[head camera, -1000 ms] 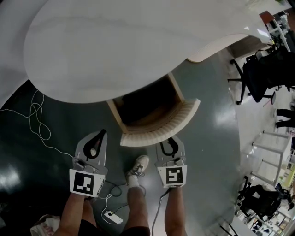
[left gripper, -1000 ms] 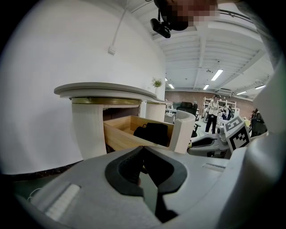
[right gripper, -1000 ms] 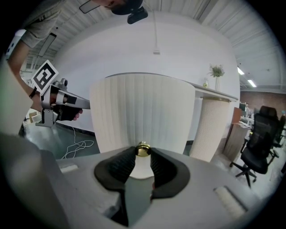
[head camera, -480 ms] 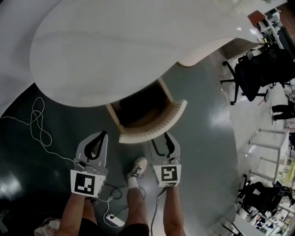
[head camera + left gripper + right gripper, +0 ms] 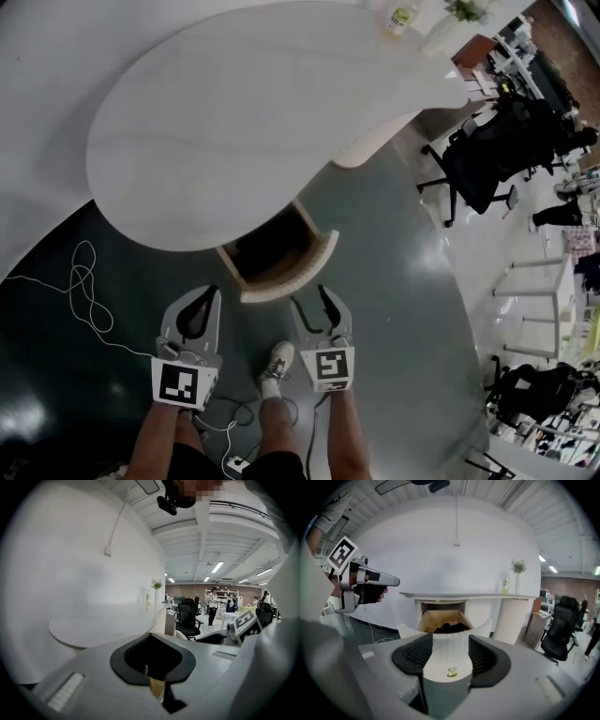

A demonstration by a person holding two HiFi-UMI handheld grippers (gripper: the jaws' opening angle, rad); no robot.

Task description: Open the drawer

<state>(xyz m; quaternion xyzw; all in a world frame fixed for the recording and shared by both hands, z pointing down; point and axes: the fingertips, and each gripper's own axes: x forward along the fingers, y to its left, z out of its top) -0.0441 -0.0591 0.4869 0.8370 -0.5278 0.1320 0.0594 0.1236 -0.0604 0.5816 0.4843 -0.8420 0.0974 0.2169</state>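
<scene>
Looked down on a broad white table (image 5: 262, 122) with a curved edge, filling the far left of the head view above a dark green floor (image 5: 412, 281). Found the drawer (image 5: 281, 281) pulled out from beneath the table's near edge, open, with its curved ribbed white front toward the near side and its wooden inside exposed. Made out a dark object (image 5: 447, 627) lying in it through the right gripper view, too small to identify. Noted a black office chair (image 5: 478, 169) well apart at the far right. Saw the left gripper (image 5: 212, 294) near and left of the drawer, clear of it, with jaws closed tip to tip around an empty hollow, grasping nothing. Saw the right gripper (image 5: 309, 298) just on the near side of the drawer's front, jaws spread wide and released, the front framed in the gap but neither pad pressing on it. Traced a white cable (image 5: 84, 291) looping over the floor at the left. Spotted a white shoe (image 5: 278, 361) on the near side between the two grippers, and a small brass knob (image 5: 452, 672) low on the drawer's front.
</scene>
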